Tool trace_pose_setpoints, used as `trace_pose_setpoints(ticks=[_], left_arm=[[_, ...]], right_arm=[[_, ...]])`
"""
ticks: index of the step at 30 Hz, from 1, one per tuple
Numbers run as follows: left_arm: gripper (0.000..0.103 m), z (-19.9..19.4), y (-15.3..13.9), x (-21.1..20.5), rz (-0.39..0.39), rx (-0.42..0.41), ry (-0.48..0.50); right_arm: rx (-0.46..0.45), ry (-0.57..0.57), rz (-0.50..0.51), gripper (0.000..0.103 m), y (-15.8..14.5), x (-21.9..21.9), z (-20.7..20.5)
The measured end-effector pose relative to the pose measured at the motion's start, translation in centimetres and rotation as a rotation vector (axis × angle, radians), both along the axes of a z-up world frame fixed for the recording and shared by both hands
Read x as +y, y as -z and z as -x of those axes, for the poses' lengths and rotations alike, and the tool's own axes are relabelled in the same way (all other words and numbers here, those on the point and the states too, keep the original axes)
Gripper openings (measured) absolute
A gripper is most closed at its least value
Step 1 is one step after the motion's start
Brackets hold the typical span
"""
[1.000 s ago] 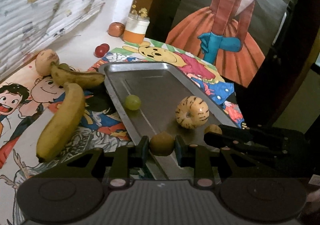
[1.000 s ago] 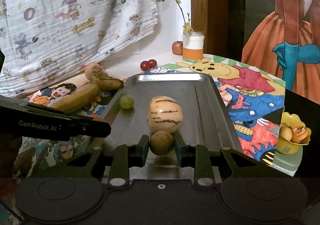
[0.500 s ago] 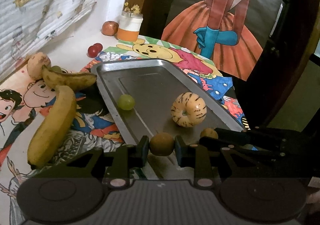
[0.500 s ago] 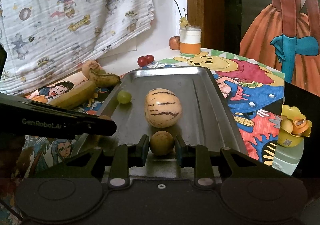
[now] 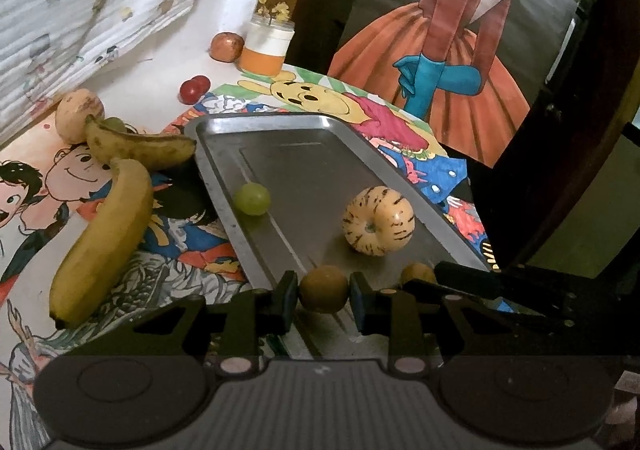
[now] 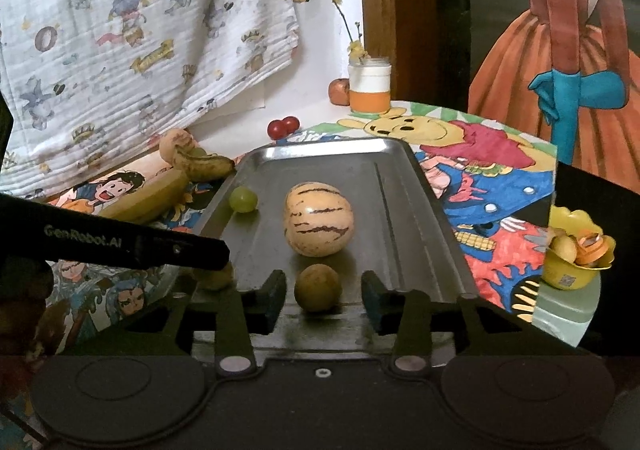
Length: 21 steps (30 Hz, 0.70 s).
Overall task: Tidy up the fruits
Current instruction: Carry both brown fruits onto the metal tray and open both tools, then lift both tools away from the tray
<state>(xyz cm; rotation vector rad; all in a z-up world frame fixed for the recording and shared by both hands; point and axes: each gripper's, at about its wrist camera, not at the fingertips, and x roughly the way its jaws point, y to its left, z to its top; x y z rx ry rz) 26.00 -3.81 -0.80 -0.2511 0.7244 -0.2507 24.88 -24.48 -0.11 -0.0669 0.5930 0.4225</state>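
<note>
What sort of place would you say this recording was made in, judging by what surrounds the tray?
Most likely a home, perhaps a child's room or play corner. A cartoon-print cloth hangs on the wall, hand-coloured cartoon drawings cover the table under the metal tray, and a jar with a flower sprig stands behind.

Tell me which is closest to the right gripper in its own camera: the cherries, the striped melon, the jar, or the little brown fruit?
1. Little brown fruit, between the right gripper fingers, on the tray.
2. Striped melon, mid-tray.
3. Cherries, beyond the tray's far left corner.
4. Jar, by the back wall.
</note>
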Motion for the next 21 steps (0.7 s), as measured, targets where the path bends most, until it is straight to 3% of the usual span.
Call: trace_pose_setpoints(ticks=[2,4,9,13,16,21], left_arm=[[0.043,0.3,-0.2,0.1,0.015,-0.011,-0.002],[0.062,0.7,-0.5,0.3,0.028,-0.018,-0.018],[0.068,1.9,-1.3,1.0,0.051,-0.037,-0.059],[0.087,3.5,-2.3,1.5,0.05,-0.074,-0.104],[0.1,4.8,-3.1,1.9,0.044,-0.104,-0.137],[0.103,7.3,-4.3,2.5,0.018,-0.148,-0.178]], right_arm=[[-0.013,0.004,0.005,0.057,-0.4,-0.1,0.5],[-0.024,0.008,0.005,0.064,-0.8,-0.3,1.0],[-0.052,0.023,-0.006,0.077,-2.0,-0.5,2.6],[-0.068,0.033,-0.029,0.093,-3.0,-0.6,3.9],[-0.074,0.035,-0.047,0.099,-3.6,-0.7,4.9],[-0.076,0.036,-0.066,0.102,-4.5,-0.6,6.7]])
